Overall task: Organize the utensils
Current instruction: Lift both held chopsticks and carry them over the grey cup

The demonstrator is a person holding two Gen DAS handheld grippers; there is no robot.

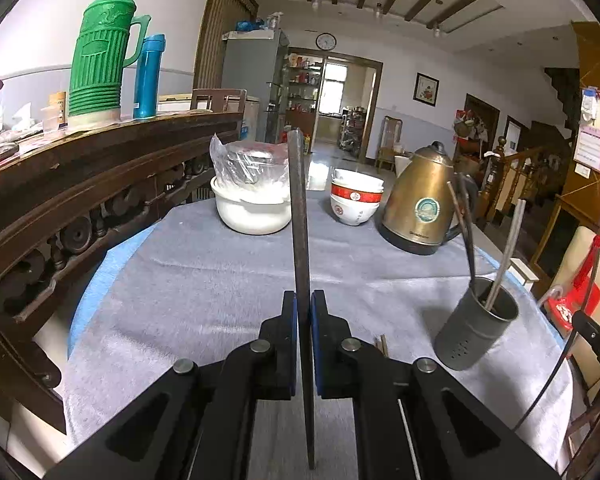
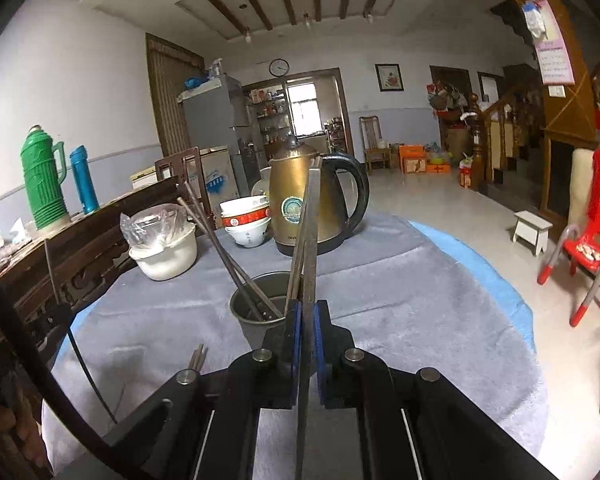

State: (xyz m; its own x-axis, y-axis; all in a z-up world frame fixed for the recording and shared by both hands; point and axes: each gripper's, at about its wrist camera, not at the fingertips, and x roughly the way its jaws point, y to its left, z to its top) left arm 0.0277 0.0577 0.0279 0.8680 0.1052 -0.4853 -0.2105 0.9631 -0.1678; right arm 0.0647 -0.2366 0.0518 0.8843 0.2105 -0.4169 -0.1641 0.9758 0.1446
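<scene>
Nearest the left wrist camera, the left claw (image 1: 303, 304) is clenched on a dark chopstick (image 1: 298, 216), a long slim stick with a flat matte surface that rises almost upright between the blue pads. In the right wrist view, the right claw (image 2: 307, 312) is likewise clamped on a second dark chopstick (image 2: 310, 216), which slants up in front of the kettle.

Both hang over a round tabletop (image 1: 180, 280) draped in soft, napped grey cloth with a pale blue rim showing at its edge. Loose stick ends (image 2: 199, 356) lie on the cloth just beside the right claw.

A little farther stands the utensil holder (image 1: 476, 324), a dull grey metal cylinder with small punched holes near its base. Slender sticks lean out of it, some dark and one pale silvery (image 1: 508, 252).

Beyond it sit a brassy, cone-shaped electric kettle (image 1: 420, 204) with a black base, a stack of glossy white bowls (image 1: 354, 200) banded in red, and a smooth white pot (image 1: 252, 210) holding crinkled clear plastic wrap.

To the left, a carved dark wooden sideboard (image 1: 80, 208) carries a ribbed green thermos (image 1: 100, 52) and a slim blue flask (image 1: 148, 76).
</scene>
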